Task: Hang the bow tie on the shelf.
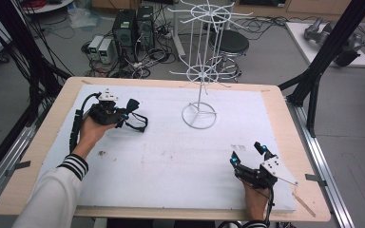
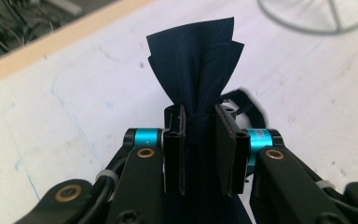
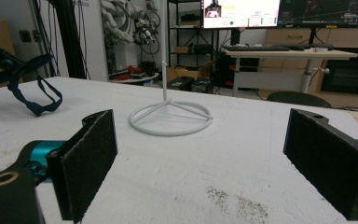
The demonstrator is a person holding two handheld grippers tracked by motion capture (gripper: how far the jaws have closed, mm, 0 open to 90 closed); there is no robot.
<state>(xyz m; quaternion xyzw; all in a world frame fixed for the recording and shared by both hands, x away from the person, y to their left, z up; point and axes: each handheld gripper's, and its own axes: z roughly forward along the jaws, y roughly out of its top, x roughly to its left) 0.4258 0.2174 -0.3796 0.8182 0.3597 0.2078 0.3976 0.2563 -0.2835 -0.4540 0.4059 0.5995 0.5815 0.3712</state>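
My left gripper (image 1: 125, 114) hovers over the far left of the white mat, shut on a dark blue cloth (image 1: 133, 105) whose strap loop (image 1: 139, 125) dangles toward the mat. In the left gripper view the pads (image 2: 175, 149) pinch the bunched cloth (image 2: 196, 60), which fans out past the tips of the left gripper (image 2: 200, 119). My right gripper (image 1: 248, 155) rests at the near right of the mat, open with nothing between its pads (image 3: 91, 158). From the right gripper (image 3: 205, 151) view, the cloth's strap (image 3: 35, 102) hangs at far left.
A white wire display stand (image 1: 199, 115) rises from a ring base at the mat's far middle, its hooked arms spreading overhead; the ring (image 3: 170, 116) lies straight ahead of the right gripper. The white mat (image 1: 171, 156) covers a wooden table (image 1: 38, 142). Black frame posts flank both sides.
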